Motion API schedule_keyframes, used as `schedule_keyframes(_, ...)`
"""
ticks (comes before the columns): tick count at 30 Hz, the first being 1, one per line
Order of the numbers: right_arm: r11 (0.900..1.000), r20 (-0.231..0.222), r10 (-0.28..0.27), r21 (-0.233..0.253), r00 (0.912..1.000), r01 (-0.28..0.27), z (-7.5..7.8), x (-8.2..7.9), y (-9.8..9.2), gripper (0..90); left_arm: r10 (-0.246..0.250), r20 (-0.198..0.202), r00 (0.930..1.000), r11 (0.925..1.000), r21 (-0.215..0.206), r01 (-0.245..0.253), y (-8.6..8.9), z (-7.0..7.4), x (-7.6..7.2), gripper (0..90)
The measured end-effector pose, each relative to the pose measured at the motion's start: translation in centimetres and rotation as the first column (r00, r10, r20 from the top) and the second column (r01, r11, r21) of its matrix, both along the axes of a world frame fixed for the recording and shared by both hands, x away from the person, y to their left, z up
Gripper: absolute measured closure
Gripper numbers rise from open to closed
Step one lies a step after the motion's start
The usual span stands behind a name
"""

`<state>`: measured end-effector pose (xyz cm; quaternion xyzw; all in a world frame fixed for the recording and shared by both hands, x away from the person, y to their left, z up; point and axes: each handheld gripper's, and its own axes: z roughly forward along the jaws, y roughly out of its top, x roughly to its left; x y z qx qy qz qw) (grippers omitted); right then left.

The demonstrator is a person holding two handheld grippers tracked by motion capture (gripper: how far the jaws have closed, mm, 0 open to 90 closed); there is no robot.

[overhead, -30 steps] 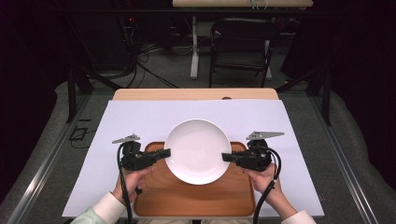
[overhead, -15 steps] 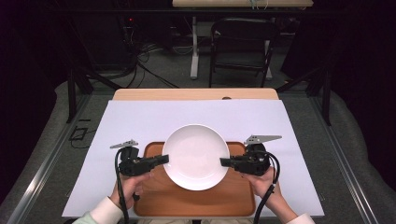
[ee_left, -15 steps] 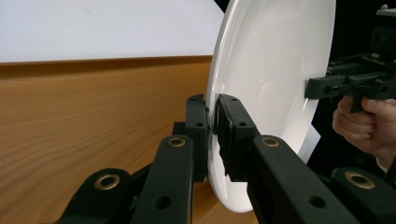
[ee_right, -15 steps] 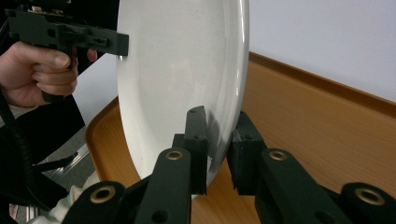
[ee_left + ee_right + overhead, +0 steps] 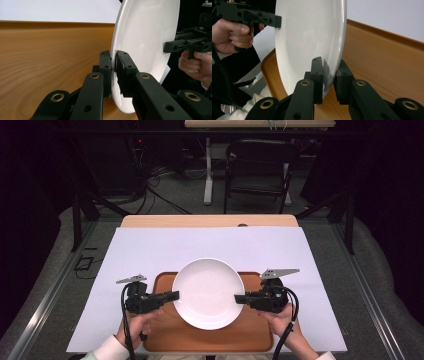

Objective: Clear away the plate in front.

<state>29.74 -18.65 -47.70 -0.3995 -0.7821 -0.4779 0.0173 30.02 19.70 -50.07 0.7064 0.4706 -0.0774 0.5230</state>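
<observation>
A round white plate (image 5: 208,292) is held level over a wooden tray (image 5: 165,340) near the table's front edge. My left gripper (image 5: 175,295) is shut on the plate's left rim, and my right gripper (image 5: 237,298) is shut on its right rim. In the left gripper view the jaws (image 5: 113,58) pinch the plate (image 5: 145,37) edge, with the tray (image 5: 50,62) behind it. In the right gripper view the jaws (image 5: 330,66) clamp the rim of the plate (image 5: 309,37) beside the tray (image 5: 382,62). Whether the plate touches the tray is unclear.
A white sheet (image 5: 200,245) covers the table under the tray, with free room behind and to both sides. The table's wooden far edge (image 5: 210,221) shows beyond it. A dark chair (image 5: 260,165) and cables stand on the floor farther back.
Both grippers have brought the plate toward the person, from the tray's far edge to over its middle. Their hold on the rim is unchanged.
</observation>
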Motion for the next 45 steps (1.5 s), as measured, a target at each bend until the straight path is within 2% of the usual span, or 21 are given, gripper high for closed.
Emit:
schedule_keyframes(8, 1.000, -0.015, 0.006, -0.008, 0.9999, -0.006, -0.2, -0.4, 0.2, 79.8, -0.006, -0.006, 1.0000, 0.9999, 0.012, 0.006, 0.1, -0.1, -0.4, 82.3)
schedule_keyframes(19, 1.000, -0.060, 0.015, -0.026, 0.9981, -0.016, -0.8, -0.9, 0.5, 79.7, -0.018, -0.042, 0.9990, 0.9992, 0.035, 0.020, 0.3, -0.6, -0.8, 82.0)
schedule_keyframes(27, 0.998, -0.107, 0.021, -0.062, 0.9940, -0.028, -1.4, -0.8, 0.8, 79.1, -0.019, -0.081, 0.9965, 0.9984, 0.051, 0.024, 0.3, -1.2, -0.8, 81.8)
schedule_keyframes(35, 0.995, -0.154, 0.016, -0.099, 0.9880, -0.032, -2.2, -0.5, 0.9, 78.5, -0.031, -0.116, 0.9928, 0.9959, 0.082, 0.040, 0.0, -1.6, -0.7, 81.8)
schedule_keyframes(38, 0.991, -0.166, 0.008, -0.129, 0.9862, -0.030, -2.5, -0.4, 1.1, 78.4, -0.036, -0.118, 0.9924, 0.9917, 0.119, 0.050, -0.3, -1.8, -0.7, 81.4)
schedule_keyframes(40, 0.988, -0.162, 0.008, -0.149, 0.9867, -0.032, -2.7, -0.4, 1.2, 78.4, -0.031, -0.117, 0.9926, 0.9883, 0.145, 0.048, -0.5, -1.9, -0.8, 80.9)
schedule_keyframes(45, 0.983, -0.163, 0.005, -0.180, 0.9867, -0.034, -3.0, -0.3, 1.5, 77.1, -0.029, -0.126, 0.9916, 0.9858, 0.161, 0.049, -0.6, -2.2, -0.7, 80.8)
